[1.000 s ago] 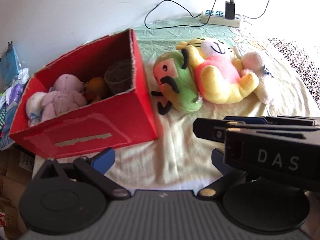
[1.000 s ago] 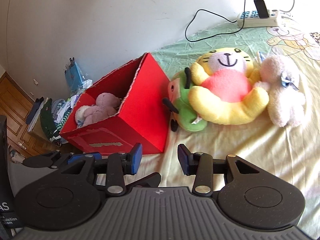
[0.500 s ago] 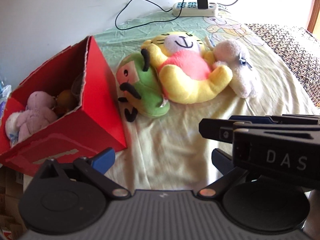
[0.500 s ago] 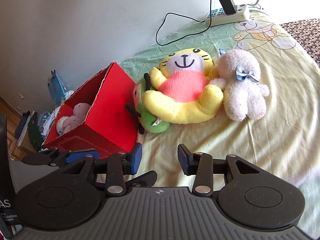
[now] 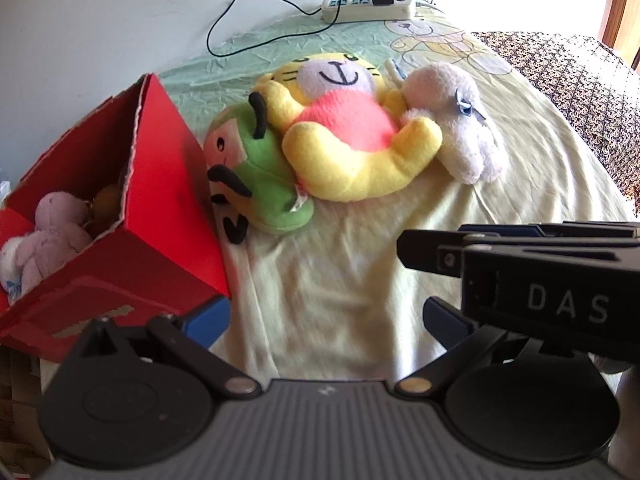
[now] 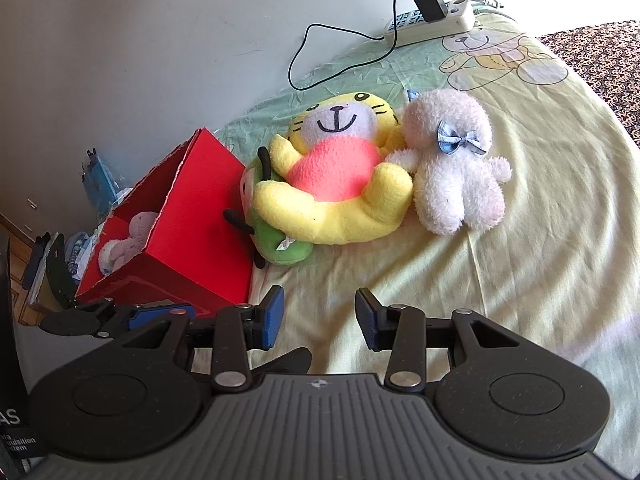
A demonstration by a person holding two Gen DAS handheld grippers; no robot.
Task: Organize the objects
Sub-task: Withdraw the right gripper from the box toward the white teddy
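A red cardboard box (image 5: 160, 216) (image 6: 192, 216) stands on the bed at the left and holds a pink plush (image 5: 52, 232) and other items. Beside it lie a green plush (image 5: 260, 176) (image 6: 280, 248), a yellow tiger plush (image 5: 344, 136) (image 6: 336, 184) and a white plush with a blue bow (image 5: 460, 128) (image 6: 456, 168). My left gripper (image 5: 324, 316) is open and empty, near the box's front corner. My right gripper (image 6: 318, 312) is open and empty, short of the plushes. Its body (image 5: 540, 276) crosses the left wrist view at the right.
A white power strip (image 5: 368, 4) (image 6: 432, 20) with a black charger and cable lies at the back by the wall. A patterned brown blanket (image 5: 580, 80) covers the right side. Clutter (image 6: 52, 252) sits on the floor left of the bed.
Both grippers have swung to the right and closer to the plushes; the box has shifted toward the left of both views. Both stay open and empty.
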